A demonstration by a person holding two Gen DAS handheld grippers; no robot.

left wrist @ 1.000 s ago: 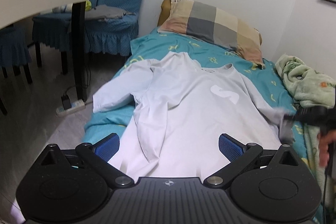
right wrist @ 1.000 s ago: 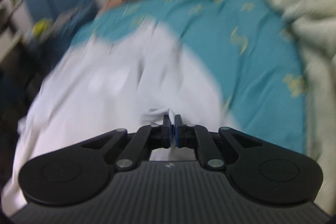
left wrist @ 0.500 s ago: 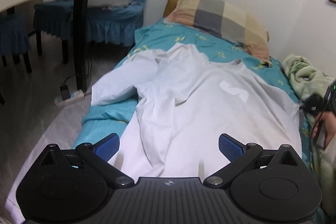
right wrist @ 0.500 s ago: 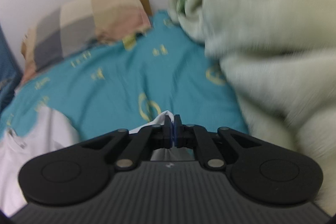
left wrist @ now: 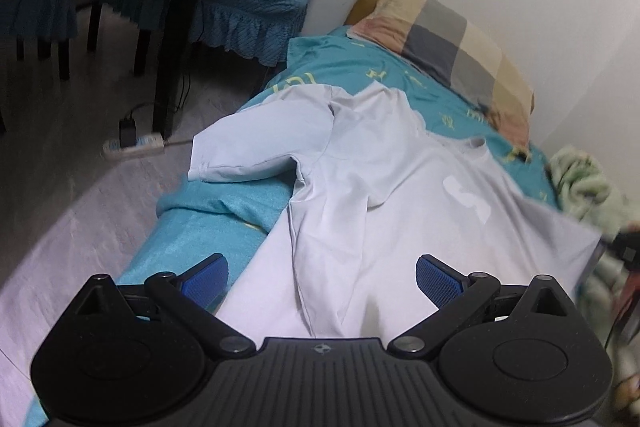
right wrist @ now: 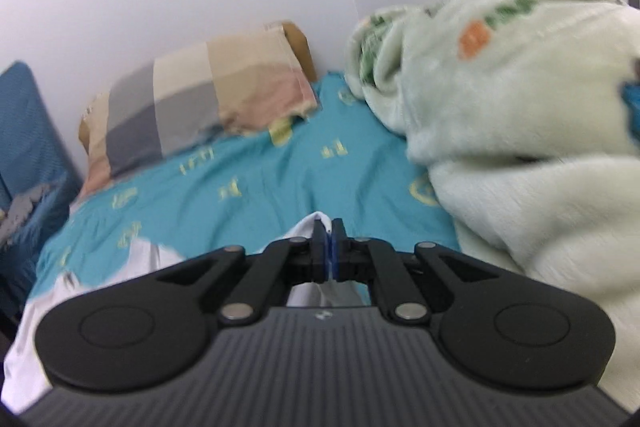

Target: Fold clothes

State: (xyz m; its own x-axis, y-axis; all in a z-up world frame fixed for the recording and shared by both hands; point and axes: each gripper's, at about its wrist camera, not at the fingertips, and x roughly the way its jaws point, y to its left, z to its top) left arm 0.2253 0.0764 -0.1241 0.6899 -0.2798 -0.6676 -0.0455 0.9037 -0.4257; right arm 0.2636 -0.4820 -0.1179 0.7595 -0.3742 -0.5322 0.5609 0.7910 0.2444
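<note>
Right gripper (right wrist: 329, 251) clamped on a bit of the white t-shirt (left wrist: 380, 195), beside the green blanket (right wrist: 520, 131). Left gripper (left wrist: 320, 273) wide open, nothing in it, hovering over the shirt's lower part. Shirt lies spread on the bed (left wrist: 208, 223), one sleeve hanging over the bed edge, pillow (left wrist: 452, 43) beyond at the wall.

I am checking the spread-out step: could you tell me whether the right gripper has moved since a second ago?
Yes. The right gripper, shut on the white T-shirt, has swung from over the shirt toward the green blanket.
</note>
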